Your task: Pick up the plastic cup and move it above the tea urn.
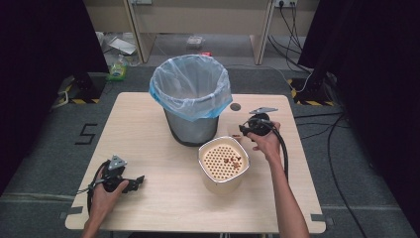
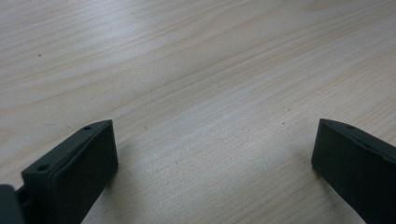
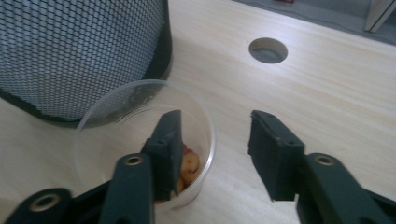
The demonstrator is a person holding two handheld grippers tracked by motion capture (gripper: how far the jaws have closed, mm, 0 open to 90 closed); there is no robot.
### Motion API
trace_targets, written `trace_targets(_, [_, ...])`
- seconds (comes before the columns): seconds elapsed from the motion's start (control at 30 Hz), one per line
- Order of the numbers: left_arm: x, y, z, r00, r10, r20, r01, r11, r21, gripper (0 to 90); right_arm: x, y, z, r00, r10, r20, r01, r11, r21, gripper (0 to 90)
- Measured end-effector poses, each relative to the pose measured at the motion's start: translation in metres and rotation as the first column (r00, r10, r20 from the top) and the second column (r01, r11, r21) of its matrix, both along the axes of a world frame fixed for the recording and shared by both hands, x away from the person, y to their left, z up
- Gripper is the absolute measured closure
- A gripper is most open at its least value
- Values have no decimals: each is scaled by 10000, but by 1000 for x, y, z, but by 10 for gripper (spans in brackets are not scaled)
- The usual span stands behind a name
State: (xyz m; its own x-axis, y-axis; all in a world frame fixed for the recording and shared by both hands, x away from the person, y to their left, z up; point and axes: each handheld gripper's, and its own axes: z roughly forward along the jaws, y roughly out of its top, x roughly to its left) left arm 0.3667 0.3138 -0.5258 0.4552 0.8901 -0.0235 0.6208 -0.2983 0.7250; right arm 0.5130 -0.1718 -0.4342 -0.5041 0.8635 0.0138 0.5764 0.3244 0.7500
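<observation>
Your left gripper (image 1: 132,182) rests low on the near left part of the surface (image 1: 148,148), well apart from everything else. Its fingers (image 2: 79,163) stand wide apart with only bare wood between them.

Further right, at the back middle, stands the mesh bin (image 1: 190,99) lined with a pale blue bag (image 1: 168,96). Just in front of it and to its right sits the cream container (image 1: 224,166) with a perforated top, a few brown scraps lying on that top.

To the right again, behind the container and beside the bin's base, your right gripper (image 1: 242,130) reaches toward a clear plastic cup (image 3: 140,135). The cup stands upright on the surface, next to the mesh wall of the bin, with some reddish-brown food bits (image 3: 189,165) at its bottom. One finger (image 3: 168,149) sits inside the cup's rim and the other outside, so the cup's wall lies between them. The fingers are partly apart and not yet pressing the wall. A round hole (image 3: 268,50) in the surface lies beyond.
</observation>
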Motion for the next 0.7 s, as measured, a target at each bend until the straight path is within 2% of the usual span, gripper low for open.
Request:
trace_targets(0.07, [0, 0, 0, 10000, 1, -1, -1, 10000, -2, 0, 2, 2, -1, 9999, 26, -103, -24, 9999, 102, 609])
trace_targets(0.17, [0, 0, 0, 10000, -2, -2, 2, 10000, 0, 0, 6, 3, -4, 9994, 137, -317, -143, 9998, -169, 641])
trace_targets(0.27, [0, 0, 0, 10000, 1, 1, -1, 10000, 0, 0, 7, 4, -6, 9988, 132, -462, -143, 9996, -230, 671])
trace_targets(0.3, [0, 0, 0, 10000, 0, 0, 0, 10000, 0, 0, 7, 4, -10, 9975, 200, -677, -232, 9986, -475, 711])
trace_targets(0.33, [0, 0, 0, 10000, 0, -1, 0, 10000, -1, 0, 6, 3, -11, 9975, 235, -669, -273, 9981, -552, 731])
trace_targets(0.47, [0, 0, 0, 10000, -1, -1, 1, 10000, -1, 0, 3, 0, -13, 9981, 384, -477, -405, 9982, -440, 801])
trace_targets(0.6, [0, 0, 0, 10000, 1, 1, -1, 10000, -1, 0, -3, -4, -7, 9988, 477, 118, -472, 9981, -391, 853])
trace_targets(0.63, [0, 0, 0, 10000, 3, 1, -3, 10000, -5, 0, -4, -5, -5, 9984, 491, 296, -472, 9970, -609, 857])
trace_targets(0.67, [0, 0, 0, 10000, 3, 1, -3, 10000, -5, 0, -4, -5, -5, 9984, 491, 296, -472, 9970, -609, 857])
trace_targets(0.7, [0, 0, 0, 10000, 2, 3, -2, 10000, -2, 0, -8, -7, 2, 9957, 447, 807, -370, 9948, -947, 858])
